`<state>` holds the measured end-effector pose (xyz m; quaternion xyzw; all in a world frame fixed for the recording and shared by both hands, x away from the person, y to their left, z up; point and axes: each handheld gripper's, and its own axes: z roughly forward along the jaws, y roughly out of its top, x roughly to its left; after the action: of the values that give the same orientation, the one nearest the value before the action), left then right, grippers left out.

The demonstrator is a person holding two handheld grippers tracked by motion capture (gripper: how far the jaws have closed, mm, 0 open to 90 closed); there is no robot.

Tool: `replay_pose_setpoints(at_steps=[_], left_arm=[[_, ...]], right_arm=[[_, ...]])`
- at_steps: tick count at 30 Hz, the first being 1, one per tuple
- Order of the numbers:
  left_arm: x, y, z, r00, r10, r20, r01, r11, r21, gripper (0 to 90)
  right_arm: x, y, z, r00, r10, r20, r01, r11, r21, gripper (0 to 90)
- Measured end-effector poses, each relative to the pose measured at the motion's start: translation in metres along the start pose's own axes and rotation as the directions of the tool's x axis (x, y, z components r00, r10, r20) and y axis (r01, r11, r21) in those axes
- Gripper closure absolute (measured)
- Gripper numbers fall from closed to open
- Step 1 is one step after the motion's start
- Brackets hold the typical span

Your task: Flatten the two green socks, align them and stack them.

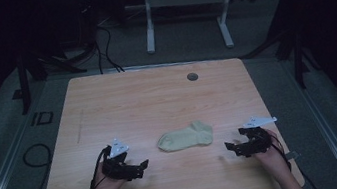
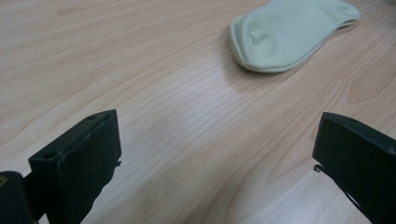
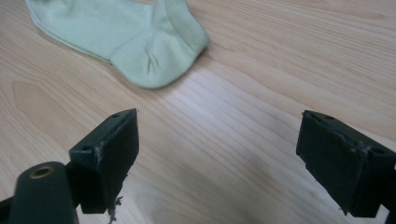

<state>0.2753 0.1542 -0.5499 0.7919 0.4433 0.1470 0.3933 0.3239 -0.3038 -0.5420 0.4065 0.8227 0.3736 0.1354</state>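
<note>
A pale green ankle sock (image 1: 186, 136) lies flat on the wooden table (image 1: 157, 101), near the front middle, toe to the left and cuff to the right. My left gripper (image 1: 143, 166) rests on the table to the sock's left, jaws wide open and empty; its view has the sock's toe end (image 2: 289, 35) ahead at upper right. My right gripper (image 1: 228, 147) sits to the sock's right, also open with nothing between its jaws; the sock's heel and cuff (image 3: 126, 37) lie ahead at upper left. Both grippers (image 2: 217, 154) (image 3: 217, 158) are apart from the sock.
A small round grommet (image 1: 192, 76) sits near the table's far edge. White legs of another table (image 1: 149, 26) stand on the grey floor behind. Cables (image 1: 103, 43) run over the floor at the back left. A person's hands hold both grippers from the front edge.
</note>
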Motion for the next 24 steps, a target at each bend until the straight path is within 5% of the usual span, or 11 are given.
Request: replay_pose_setpoints(at_steps=[12,24], left_arm=[[0.022,-0.028,-0.028,0.9978,-0.043,-0.049,0.042,0.9988,-0.025,1.4],[0.040,-0.058,-0.052,0.9888,-0.083,-0.124,0.076,0.9955,-0.057,1.4]], right_arm=[[-0.014,-0.029,-0.022,0.9979,0.058,0.029,-0.057,0.998,-0.025,12.7],[-0.022,-0.057,-0.045,0.9859,0.117,0.120,-0.108,0.991,-0.085,12.2]])
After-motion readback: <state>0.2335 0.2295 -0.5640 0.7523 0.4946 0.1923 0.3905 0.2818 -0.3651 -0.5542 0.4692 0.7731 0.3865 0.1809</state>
